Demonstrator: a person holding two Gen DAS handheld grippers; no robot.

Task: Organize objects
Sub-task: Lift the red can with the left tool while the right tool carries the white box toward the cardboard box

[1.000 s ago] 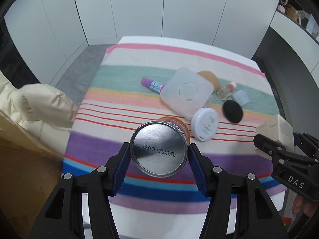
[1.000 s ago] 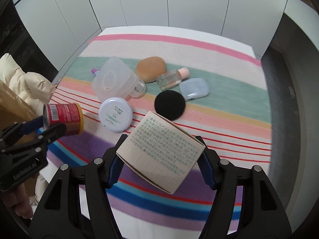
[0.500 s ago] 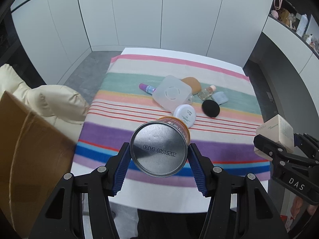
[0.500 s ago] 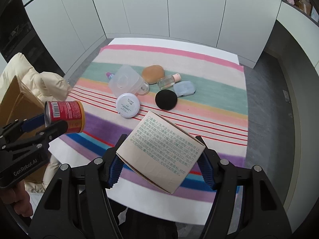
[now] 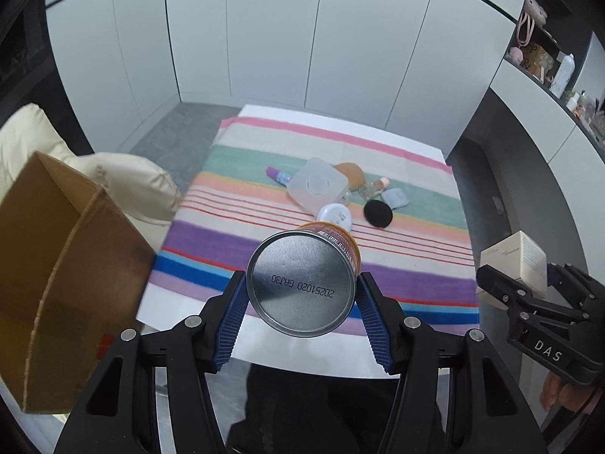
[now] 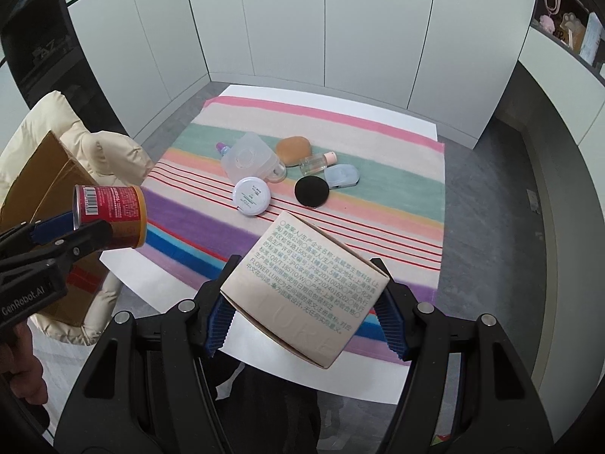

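Can, metal base toward the camera, is clamped between the blue pads of the left gripper, held in the air above the near desk edge. Beige carton is clamped in the right gripper, tilted, also clear of the desk. An open cardboard box stands left of the can. Farther off, on the striped cloth, lie a white compact, black puff, clear container, small bottle and tan sponge.

Below me, the desk wears a striped cloth carrying a clear container, white compact, black puff and blue case.
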